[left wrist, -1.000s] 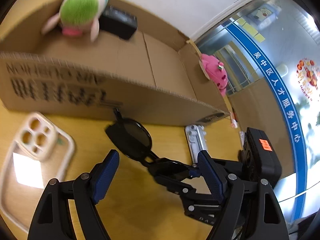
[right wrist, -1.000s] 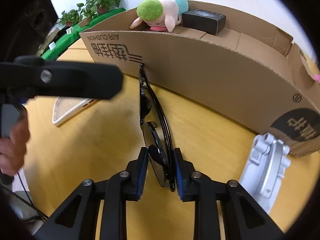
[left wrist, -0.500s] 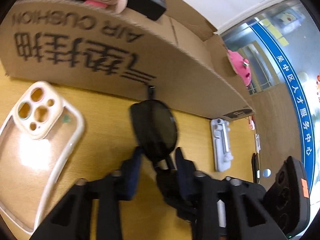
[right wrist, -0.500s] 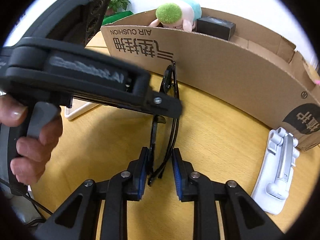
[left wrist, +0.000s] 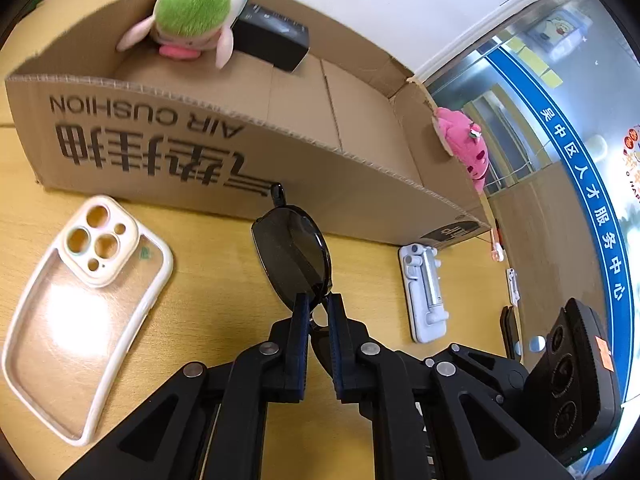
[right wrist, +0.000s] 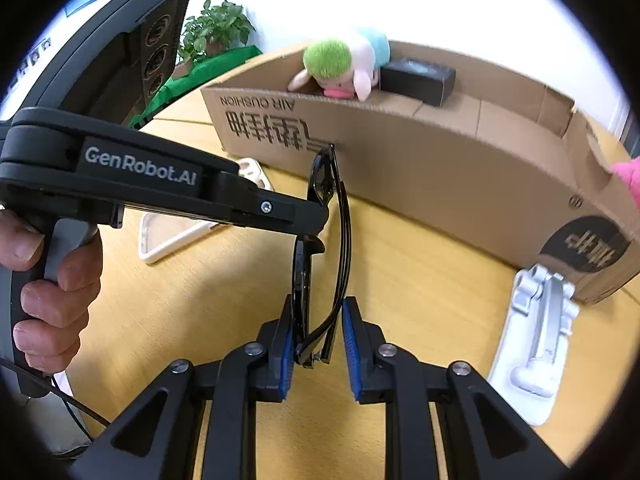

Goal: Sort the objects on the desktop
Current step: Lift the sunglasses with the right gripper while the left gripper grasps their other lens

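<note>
Black sunglasses (left wrist: 294, 258) are the thing here, held up off the wooden desk (left wrist: 208, 280) just in front of the cardboard box (left wrist: 280, 168), one temple tip right at the box's front wall. The left gripper (left wrist: 318, 314) has its jaws pinched on the frame near the bridge. The right gripper (right wrist: 316, 334) sits around the hinge end, the left pad against the lens, the right pad looks a bit clear of the folded temples, so I can't tell if it really clamps.

Room to move: the box's front wall runs the whole width just behind the glasses, top open, and the right half of its floor is bare. On the desk there's a strip of bare wood between the phone case (left wrist: 80, 300) on the left and the white stand (left wrist: 426, 292) on the right, which sits at the box's front corner.

Count: one pair of sunglasses, one case, one stand, one box. Inside it, one green-haired plush (left wrist: 192, 12) and one black carton (left wrist: 272, 38), touching. One pink plush (left wrist: 466, 148) hangs over the box's right end. Two grippers, one hand (right wrist: 52, 284) visible on the left one's handle.
</note>
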The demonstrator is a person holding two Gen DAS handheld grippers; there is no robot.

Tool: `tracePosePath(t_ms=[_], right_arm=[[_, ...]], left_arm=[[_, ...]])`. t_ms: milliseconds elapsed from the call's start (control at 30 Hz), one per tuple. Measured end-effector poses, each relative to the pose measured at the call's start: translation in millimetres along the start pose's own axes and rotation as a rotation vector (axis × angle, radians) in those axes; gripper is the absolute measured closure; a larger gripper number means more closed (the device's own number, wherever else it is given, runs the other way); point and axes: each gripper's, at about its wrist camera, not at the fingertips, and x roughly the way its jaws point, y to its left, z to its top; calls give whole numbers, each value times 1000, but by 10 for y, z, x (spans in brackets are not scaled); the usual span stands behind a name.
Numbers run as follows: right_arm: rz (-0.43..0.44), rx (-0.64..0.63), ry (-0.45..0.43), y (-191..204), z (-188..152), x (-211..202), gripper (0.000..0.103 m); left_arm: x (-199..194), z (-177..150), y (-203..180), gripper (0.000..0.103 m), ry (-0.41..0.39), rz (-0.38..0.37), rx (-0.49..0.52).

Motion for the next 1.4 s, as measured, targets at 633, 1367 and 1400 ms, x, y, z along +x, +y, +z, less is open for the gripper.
tracePosePath(t_ms=[633,1367,1400], right_arm=[[75,87,-56,-133,42,-174,83],[179,273,17,-368,-134,80,84],[200,280,22,-379,-132,90,83]], left_arm=[[-123,-28,-124,100,-27,41,18],[259,-194,298,50,139,-290,-226],[268,-174,315,47,137,-327,-237]])
